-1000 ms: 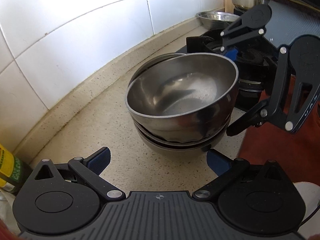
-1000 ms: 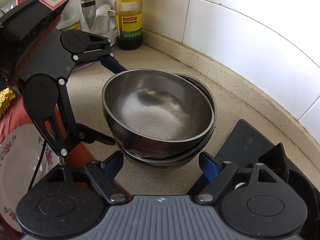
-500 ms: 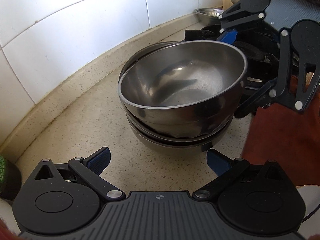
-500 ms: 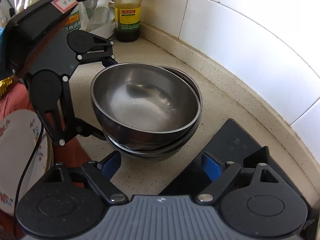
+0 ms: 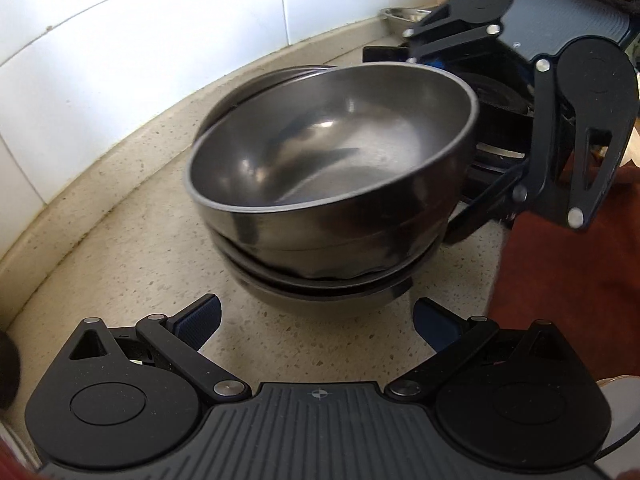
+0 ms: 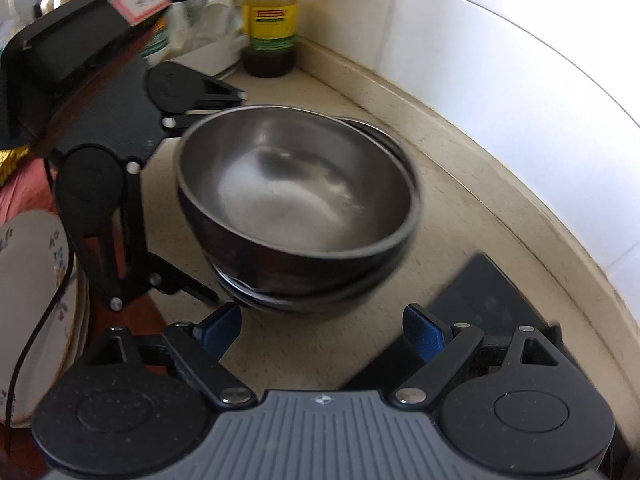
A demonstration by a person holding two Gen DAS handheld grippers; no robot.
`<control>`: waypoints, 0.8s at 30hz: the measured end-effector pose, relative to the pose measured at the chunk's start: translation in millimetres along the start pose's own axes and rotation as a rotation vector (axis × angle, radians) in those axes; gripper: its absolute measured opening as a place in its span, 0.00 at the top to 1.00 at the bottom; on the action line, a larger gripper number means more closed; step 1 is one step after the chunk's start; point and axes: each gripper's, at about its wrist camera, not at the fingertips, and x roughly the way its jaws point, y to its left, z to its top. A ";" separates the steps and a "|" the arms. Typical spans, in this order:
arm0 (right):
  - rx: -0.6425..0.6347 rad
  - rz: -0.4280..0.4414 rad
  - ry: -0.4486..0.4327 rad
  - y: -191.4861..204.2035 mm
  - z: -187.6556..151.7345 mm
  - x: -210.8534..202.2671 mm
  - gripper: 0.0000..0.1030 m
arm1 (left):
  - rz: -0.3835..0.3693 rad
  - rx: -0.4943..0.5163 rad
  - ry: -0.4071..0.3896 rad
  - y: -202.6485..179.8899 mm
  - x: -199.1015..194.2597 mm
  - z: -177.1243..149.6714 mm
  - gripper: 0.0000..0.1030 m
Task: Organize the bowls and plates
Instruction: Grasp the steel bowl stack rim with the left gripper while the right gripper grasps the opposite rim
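**Bowl stack sits dead ahead of both grippers**

Speckled stone counter [image 5: 120, 248] runs along a white tiled wall [image 5: 140, 40], and on it stands the stack of steel bowls [image 5: 320, 184], three or so nested, the top bowl [image 6: 296, 196] sitting a little off-centre on the ones below, so their rims peek out on the wall side.

Your left gripper [image 5: 316, 320] looks at the stack from one side and your right gripper [image 6: 322, 328] from the opposite side, so the two face each other across the bowls. Each has its jaws spread wide with nothing between them; the blue pads [image 5: 200, 320] stand apart from the steel, just short of the lowest bowl's foot.

For the coming move, note this: the stack lies straight ahead and slightly below each gripper's line, centred in the gap. Being round, the bowls have no long axis to align with (only the rim matters). Neither hand is clearly nearer; both look about equally close.

Off your right gripper's left, floral plates [image 6: 36, 300] wait at the counter edge, and a yellow-labelled bottle [image 6: 272, 20] stands by the wall beyond.
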 end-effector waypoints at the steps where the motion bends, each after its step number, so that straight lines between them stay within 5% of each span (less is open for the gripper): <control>1: -0.016 0.009 0.001 0.0 2.5 1.2 0.17 | -0.008 -0.001 -0.003 1.3 1.1 0.5 0.00; 13: -0.137 0.076 -0.012 -28.1 23.3 18.5 0.17 | -0.063 -0.019 -0.030 18.2 14.3 7.9 0.00; 24: -0.129 0.127 -0.081 -51.0 24.3 26.1 0.16 | -0.010 -0.075 -0.042 50.2 28.2 24.9 0.00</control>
